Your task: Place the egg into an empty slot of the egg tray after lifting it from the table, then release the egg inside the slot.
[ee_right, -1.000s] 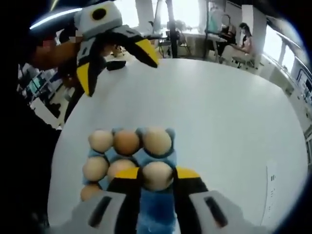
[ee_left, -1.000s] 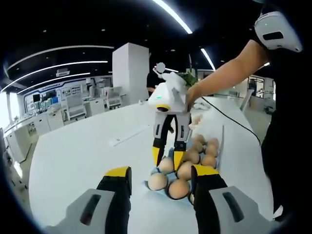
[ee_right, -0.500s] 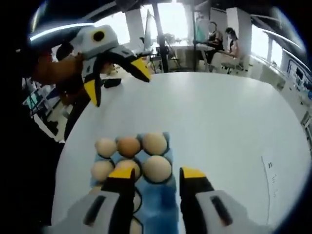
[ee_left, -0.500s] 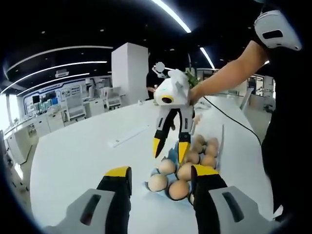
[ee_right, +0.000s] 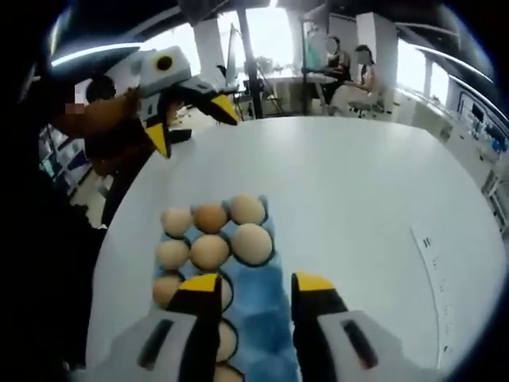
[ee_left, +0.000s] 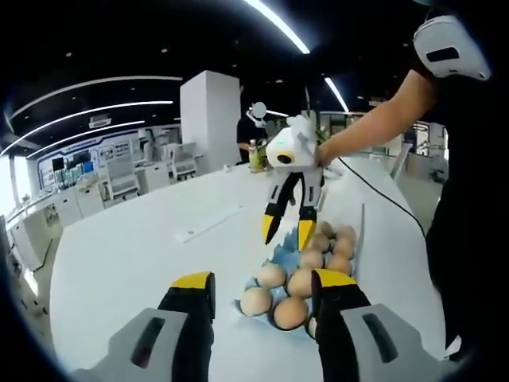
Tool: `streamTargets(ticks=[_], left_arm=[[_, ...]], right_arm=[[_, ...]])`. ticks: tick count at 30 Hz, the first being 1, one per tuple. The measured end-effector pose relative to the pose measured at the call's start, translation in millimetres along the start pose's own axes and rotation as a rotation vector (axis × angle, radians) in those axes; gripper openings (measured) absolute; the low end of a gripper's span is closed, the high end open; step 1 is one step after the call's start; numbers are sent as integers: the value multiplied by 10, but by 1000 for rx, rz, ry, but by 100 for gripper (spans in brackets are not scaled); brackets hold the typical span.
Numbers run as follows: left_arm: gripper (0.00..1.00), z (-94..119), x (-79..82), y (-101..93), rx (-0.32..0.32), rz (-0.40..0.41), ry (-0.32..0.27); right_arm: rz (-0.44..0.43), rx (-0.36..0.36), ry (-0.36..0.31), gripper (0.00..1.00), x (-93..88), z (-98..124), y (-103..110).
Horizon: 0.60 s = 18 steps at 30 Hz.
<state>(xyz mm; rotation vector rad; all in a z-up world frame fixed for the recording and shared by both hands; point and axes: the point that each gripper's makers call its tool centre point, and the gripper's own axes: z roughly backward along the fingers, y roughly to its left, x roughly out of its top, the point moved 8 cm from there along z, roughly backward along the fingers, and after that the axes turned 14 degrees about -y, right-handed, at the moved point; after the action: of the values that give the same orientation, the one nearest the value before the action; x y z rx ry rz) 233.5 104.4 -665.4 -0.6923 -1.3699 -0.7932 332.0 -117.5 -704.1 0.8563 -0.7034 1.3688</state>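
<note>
Right gripper view looks down past the right tool (ee_right: 254,288), whose yellow-tipped jaws stand apart with nothing between them, onto the blue egg tray (ee_right: 270,318) lying on the white desk (ee_right: 374,199). The egg (ee_right: 251,243) this task concerns sits seated in a slot of the tray's second row, just beyond the jaw tips and free of them, so I judge the release done and the tool held above the tray simply to clear the eggs. Bare blue slots show beneath and beside the jaws, which suggests why that side of the tray was chosen. Left gripper view shows the left tool (ee_left: 262,285) low in the frame, jaws wide and holding nothing, poised over the desk near the tray's near end (ee_left: 274,255), apparently kept out of the way. In that same view the right tool (ee_left: 288,229) hangs above the rows of eggs, gripped by a person's hand (ee_left: 322,151), jaws parted and pointing down at the tray.
</note>
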Motion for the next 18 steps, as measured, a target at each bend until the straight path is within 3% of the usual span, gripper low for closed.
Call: streamTargets(ticks=[11,18], left_arm=[[49,-19,-14,1,-4,4,2],[49,-43,-10,-12,-7,5,-2]], right_arm=[[-36,-58,20,34,-220,308,2],[-70,-132,38,34,-433,659,-18]])
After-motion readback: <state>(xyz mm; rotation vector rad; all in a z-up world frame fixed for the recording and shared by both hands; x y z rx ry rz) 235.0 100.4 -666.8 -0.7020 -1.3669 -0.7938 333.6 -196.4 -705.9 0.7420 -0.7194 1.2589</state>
